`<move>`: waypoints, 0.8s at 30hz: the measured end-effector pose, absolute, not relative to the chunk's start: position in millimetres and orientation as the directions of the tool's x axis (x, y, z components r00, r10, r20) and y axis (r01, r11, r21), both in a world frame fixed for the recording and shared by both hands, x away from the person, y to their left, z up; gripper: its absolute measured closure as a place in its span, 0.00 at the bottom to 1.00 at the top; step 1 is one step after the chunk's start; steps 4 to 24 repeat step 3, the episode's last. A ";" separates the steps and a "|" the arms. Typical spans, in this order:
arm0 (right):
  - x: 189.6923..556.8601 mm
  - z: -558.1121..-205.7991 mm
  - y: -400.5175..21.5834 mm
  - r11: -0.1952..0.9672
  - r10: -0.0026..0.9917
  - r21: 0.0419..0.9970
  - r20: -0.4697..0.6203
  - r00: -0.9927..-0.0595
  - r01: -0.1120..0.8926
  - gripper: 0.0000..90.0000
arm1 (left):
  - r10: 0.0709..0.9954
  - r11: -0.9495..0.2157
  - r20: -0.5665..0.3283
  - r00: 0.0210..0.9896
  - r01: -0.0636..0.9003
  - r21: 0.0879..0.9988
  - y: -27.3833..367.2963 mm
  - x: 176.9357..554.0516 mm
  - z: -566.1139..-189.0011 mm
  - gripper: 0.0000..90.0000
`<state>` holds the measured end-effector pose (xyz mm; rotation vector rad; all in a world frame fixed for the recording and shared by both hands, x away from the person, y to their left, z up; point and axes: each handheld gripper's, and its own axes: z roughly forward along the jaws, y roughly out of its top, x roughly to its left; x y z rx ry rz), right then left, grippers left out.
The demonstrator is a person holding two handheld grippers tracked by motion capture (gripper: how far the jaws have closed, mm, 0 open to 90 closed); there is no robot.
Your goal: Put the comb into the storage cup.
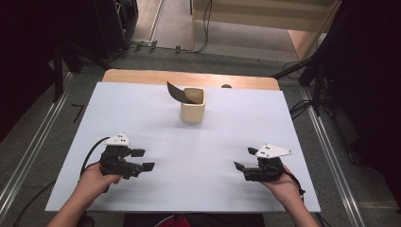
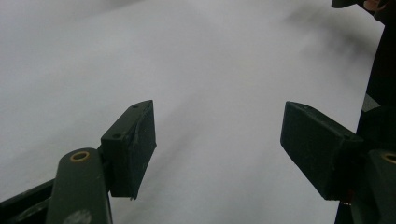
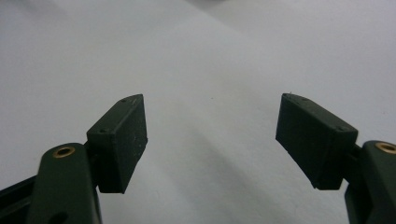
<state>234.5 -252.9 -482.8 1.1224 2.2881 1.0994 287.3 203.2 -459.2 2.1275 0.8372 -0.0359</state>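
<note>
You hold the left gripper in your left hand, low over the near left part of the desk. Its jaws stand wide apart and they point to the right, toward the middle of the desk. Nothing is between them. In the left gripper view you see the two black jaws of this gripper with only the white desk surface in the gap. At the top right corner of that view a small dark part and a bit of a hand show, but it is too small to tell more.

You hold the right gripper in your right hand, over the near right part of the desk. Its jaws point to the left, toward the other gripper, and they are also wide apart and hold nothing. The right gripper view shows the gripper with its two jaws far from each other and the plain white surface between them. The two grippers are well apart from each other.

A cream cup stands upright on the far middle part of the desk, well apart from both grippers. A dark flat piece leans inside the cup and its upper end sticks out over the rim to the left. What this piece is, I cannot tell.

A grey plate sits on top of the left gripper, and a similar plate on the right one. A black cable goes from the left gripper back toward your arm.
</note>
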 end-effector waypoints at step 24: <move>234.1 -482.2 -253.5 0.373 0.789 0.778 0.020 -0.614 0.506 0.26 | 0.554 -0.427 -0.306 0.774 0.579 0.695 203.9 287.9 -459.5 0.31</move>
